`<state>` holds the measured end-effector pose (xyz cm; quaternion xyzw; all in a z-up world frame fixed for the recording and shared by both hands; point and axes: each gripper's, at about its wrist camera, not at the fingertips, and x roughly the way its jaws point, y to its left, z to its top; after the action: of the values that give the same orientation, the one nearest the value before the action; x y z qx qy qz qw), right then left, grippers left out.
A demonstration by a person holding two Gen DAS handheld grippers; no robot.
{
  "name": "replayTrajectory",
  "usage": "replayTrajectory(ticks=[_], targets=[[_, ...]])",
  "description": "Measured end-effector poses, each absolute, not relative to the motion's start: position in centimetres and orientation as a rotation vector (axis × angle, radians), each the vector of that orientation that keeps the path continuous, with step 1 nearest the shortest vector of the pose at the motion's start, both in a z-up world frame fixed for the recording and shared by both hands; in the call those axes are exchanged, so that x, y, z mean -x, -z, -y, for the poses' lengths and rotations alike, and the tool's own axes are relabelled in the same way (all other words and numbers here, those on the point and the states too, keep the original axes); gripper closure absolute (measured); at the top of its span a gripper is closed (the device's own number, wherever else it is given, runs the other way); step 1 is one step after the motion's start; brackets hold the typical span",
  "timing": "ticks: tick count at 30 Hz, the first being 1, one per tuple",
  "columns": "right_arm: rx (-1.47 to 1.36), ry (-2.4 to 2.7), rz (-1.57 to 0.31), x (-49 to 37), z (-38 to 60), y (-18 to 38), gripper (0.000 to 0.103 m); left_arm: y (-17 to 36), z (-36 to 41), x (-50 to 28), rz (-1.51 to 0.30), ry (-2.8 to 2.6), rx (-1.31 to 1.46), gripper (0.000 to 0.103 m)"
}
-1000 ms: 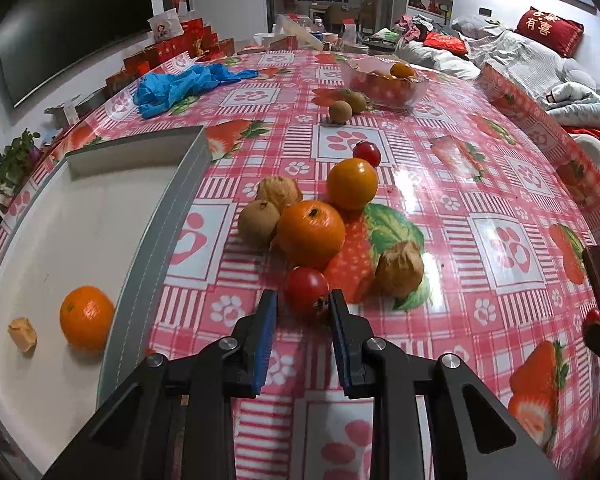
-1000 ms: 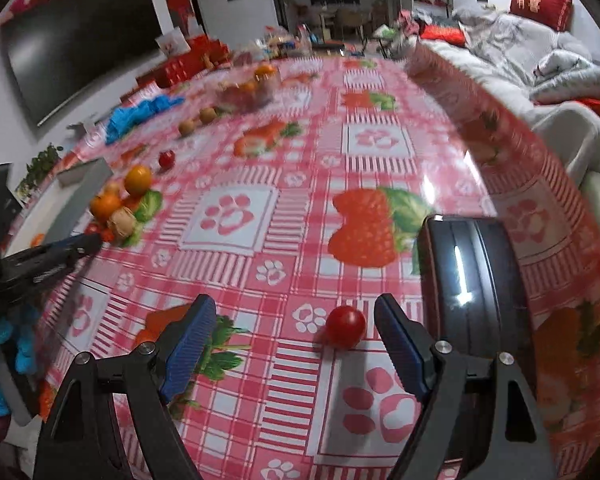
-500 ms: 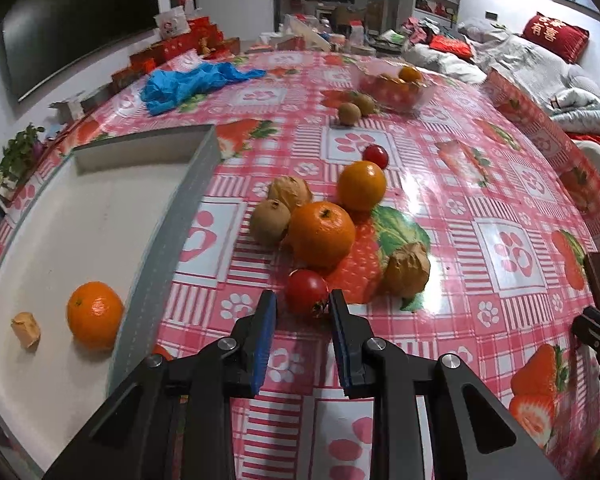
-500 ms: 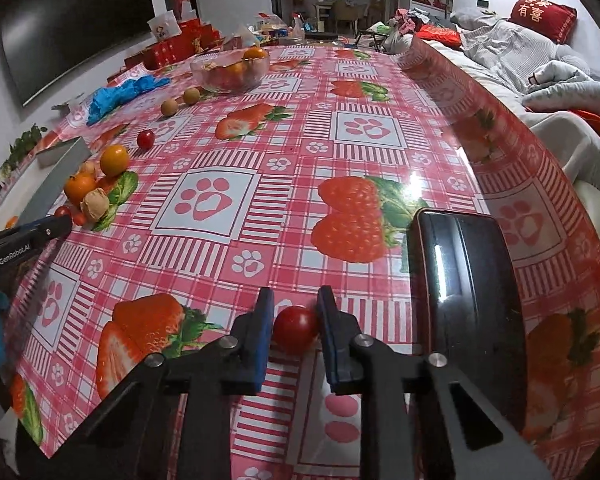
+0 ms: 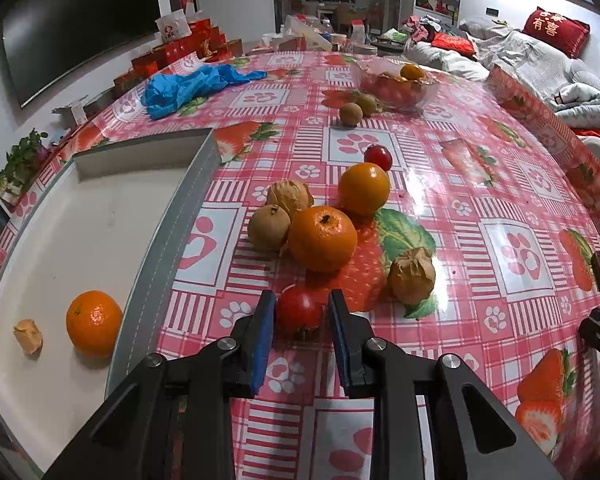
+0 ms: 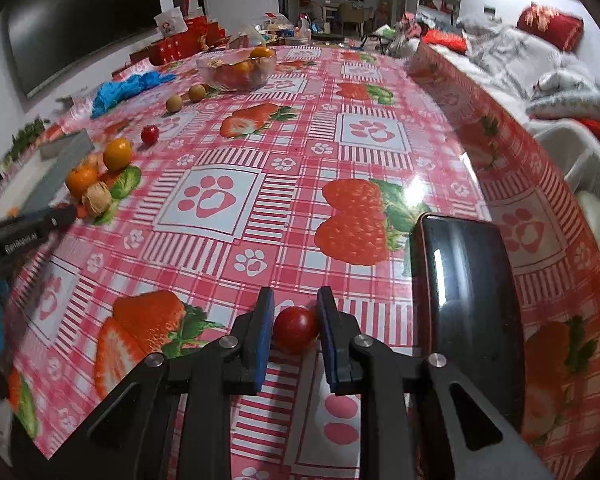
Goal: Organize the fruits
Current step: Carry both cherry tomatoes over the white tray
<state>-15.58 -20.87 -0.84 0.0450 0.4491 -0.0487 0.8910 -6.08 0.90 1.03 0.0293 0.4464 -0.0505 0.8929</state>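
both grippers are sitting on a cherry tomato each. left gripper is bracketing the near tomato at the front of the fruit cluster; the blue pads look to be touching or almost touching its sides, so i'm reading it as clamped, though a hairline gap on the right pad can't be ruled out. right gripper is doing the same on the other tomato, just beside the black phone near the table edge, pads pressing both flanks.

both tomatoes look like they're resting on the tablecloth, not lifted yet — so the step in hand is grasp, pre-lift.

the white tray is lying to the left, already holding one orange and a small husk scrap. on the cloth there are two more oranges, two brown round fruits, husked ones and another tomato. the glass bowl at the far end is holding more fruit.

next move, my guess: lifting straight up with light squeeze — tomatoes are soft and round, so they're prone to squirting out or splitting. left needs to be clearing the tray wall on the way over; right has a long carry across the table, whichever container the tomatoes are meant for. can't tell which from here.
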Motion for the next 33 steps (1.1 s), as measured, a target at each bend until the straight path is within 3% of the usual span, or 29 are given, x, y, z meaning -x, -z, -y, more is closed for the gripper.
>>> replayTrajectory(ticks=[2, 20, 33], targets=[[-0.163, 0.064, -0.928, 15.7, 21.6, 0.7, 0.081, -1.2, -1.1, 6.2, -0.930, 0.120, -0.049, 0.080], [-0.259, -0.020, -0.930, 14.2, 20.3, -1.2, 0.081, -4.6, -4.4, 8.4, -0.872, 0.141, 0.038, 0.080], [-0.183, -0.173, -0.911, 9.6, 13.7, -4.7, 0.081, -6.8, -9.7, 8.5, -0.843, 0.053, 0.080, 0.080]])
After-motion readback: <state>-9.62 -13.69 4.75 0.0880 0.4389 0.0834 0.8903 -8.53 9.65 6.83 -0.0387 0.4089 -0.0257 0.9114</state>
